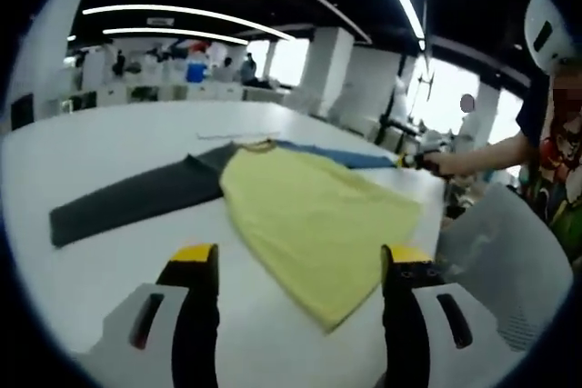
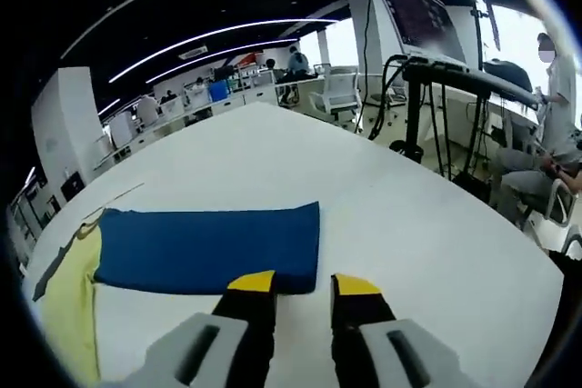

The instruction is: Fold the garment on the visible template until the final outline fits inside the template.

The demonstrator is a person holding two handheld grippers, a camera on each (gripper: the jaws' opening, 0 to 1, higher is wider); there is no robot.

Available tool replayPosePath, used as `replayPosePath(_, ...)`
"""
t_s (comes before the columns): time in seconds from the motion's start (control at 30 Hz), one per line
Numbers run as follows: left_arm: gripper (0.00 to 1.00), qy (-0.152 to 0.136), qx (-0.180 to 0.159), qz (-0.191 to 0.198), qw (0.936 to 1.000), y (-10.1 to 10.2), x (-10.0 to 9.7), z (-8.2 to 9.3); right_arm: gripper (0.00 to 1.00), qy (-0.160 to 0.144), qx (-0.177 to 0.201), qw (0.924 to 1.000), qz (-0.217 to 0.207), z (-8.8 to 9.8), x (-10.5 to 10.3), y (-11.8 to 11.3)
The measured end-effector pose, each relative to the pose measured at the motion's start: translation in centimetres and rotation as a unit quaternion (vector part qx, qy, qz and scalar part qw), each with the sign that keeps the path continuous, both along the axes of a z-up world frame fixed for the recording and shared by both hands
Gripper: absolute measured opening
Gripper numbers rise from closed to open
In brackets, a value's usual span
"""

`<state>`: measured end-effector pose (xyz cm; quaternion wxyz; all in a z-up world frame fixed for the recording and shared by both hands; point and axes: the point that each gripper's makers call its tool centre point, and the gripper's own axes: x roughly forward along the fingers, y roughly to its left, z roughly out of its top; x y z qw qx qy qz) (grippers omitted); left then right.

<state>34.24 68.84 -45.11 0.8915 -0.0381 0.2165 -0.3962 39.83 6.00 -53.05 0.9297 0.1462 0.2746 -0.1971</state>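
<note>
A garment with a yellow body (image 1: 314, 215) lies flat on the white table (image 1: 109, 147). Its dark grey sleeve (image 1: 136, 197) stretches left and its blue sleeve (image 1: 350, 157) runs off to the far right. My left gripper (image 1: 301, 256) hovers open just short of the yellow hem. In the right gripper view the blue sleeve (image 2: 209, 247) lies spread flat, with the yellow body (image 2: 68, 311) at the left edge. My right gripper (image 2: 304, 283) stands at the sleeve's near cuff corner, jaws a narrow gap apart with nothing clamped; the right gripper (image 1: 414, 161) also appears at the sleeve's end.
A thin line (image 1: 232, 136) lies on the table beyond the collar. A person's hand (image 1: 450, 164) holds the far gripper, and a grey chair (image 1: 509, 261) stands at the table's right side. A black stand with a monitor (image 2: 427, 61) and office chairs sit past the table edge.
</note>
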Motion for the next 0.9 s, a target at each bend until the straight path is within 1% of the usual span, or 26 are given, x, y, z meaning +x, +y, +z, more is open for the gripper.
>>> replayPosePath(0.07,0.68,0.002,0.002,0.002,1.0,0.1,0.0,-0.1,0.17,-0.003,-0.001,1.0,0.0,0.2,0.2,0.0)
replayPosePath(0.1,0.68,0.002,0.003,0.003,1.0,0.2,-0.1,-0.2,0.16,0.0,-0.002,1.0,0.0,0.1,0.3,0.2)
replayPosePath(0.13,0.68,0.001,0.002,0.003,1.0,0.2,-0.1,-0.2,0.14,0.002,-0.005,1.0,0.001,0.1,0.4,0.2)
replayPosePath(0.17,0.68,0.001,0.001,0.005,1.0,0.2,0.0,-0.1,0.08,0.003,-0.008,0.9999,0.008,0.1,0.5,0.4)
replayPosePath(0.2,0.67,0.0,-0.001,0.007,1.0,0.2,0.0,-0.1,0.05,0.003,-0.003,1.0,0.009,0.0,0.5,0.5)
replayPosePath(0.27,0.66,-0.002,0.001,0.009,1.0,0.2,-0.1,-0.1,0.02,0.005,-0.002,1.0,0.0,0.1,0.6,0.1)
replayPosePath(0.3,0.66,-0.003,0.002,0.01,0.9999,0.3,-0.1,-0.1,0.0,0.007,0.002,1.0,0.004,0.0,0.6,0.1)
replayPosePath(0.33,0.66,-0.005,0.004,0.011,0.9999,0.3,-0.2,-0.1,0.0,0.009,0.0,0.9999,0.007,0.0,0.9,-0.5)
replayPosePath(0.37,0.65,-0.007,0.005,0.011,0.9999,0.3,-0.3,0.0,0.0,0.009,-0.003,0.9999,0.008,0.1,1.0,-0.6)
replayPosePath(0.4,0.64,-0.01,0.004,0.012,0.9999,0.4,-0.3,0.1,0.0,0.007,-0.012,0.9998,0.012,0.7,1.0,-0.5)
replayPosePath(0.43,0.64,-0.011,0.003,0.014,0.9998,0.4,-0.3,0.1,0.0,0.006,-0.013,0.9998,0.013,0.9,1.0,-0.4)
replayPosePath(0.5,0.63,-0.016,0.001,0.02,0.9997,0.6,-0.3,0.2,0.0,0.002,-0.024,0.9995,0.018,1.9,0.9,-0.1)
replayPosePath(0.6,0.62,-0.017,-0.005,0.027,0.9995,0.9,-0.2,0.2,0.0,-0.002,-0.037,0.9988,0.033,3.2,1.5,0.0)
replayPosePath(0.63,0.62,-0.018,-0.006,0.029,0.9994,1.0,-0.2,0.3,0.0,-0.009,-0.046,0.9977,0.049,3.8,2.3,-0.3)
replayPosePath(0.67,0.61,-0.02,-0.007,0.03,0.9993,1.0,-0.2,0.3,0.0,-0.012,-0.056,0.9965,0.061,4.4,2.8,-0.2)
replayPosePath(0.7,0.6,-0.02,-0.009,0.033,0.9992,1.1,-0.2,0.3,0.0,-0.011,-0.075,0.9944,0.074,5.1,3.2,-0.1)
replayPosePath(0.73,0.6,-0.021,-0.01,0.034,0.9992,1.2,-0.3,0.3,0.0,-0.012,-0.083,0.9925,0.088,5.6,3.6,0.2)
replayPosePath(0.77,0.59,-0.022,-0.009,0.037,0.999,1.3,-0.3,0.2,0.0,-0.022,-0.095,0.9891,0.11,6.6,4.8,0.6)
replayPosePath(0.8,0.59,-0.024,-0.009,0.04,0.9989,1.4,-0.3,0.2,0.0,-0.027,-0.103,0.987,0.121,7.3,5.4,0.9)
replayPosePath(0.83,0.59,-0.024,-0.013,0.044,0.9987,1.6,-0.4,0.3,0.0,-0.037,-0.11,0.9839,0.136,8.4,6.5,1.4)
replayPosePath(0.87,0.59,-0.025,-0.014,0.046,0.9985,1.6,-0.4,0.4,0.0,-0.046,-0.11,0.9819,0.147,9.2,7.0,2.4)
replayPosePath(0.9,0.58,-0.028,-0.015,0.05,0.9983,1.7,-0.5,0.4,0.0,-0.058,-0.113,0.9788,0.161,10.4,7.6,3.8)
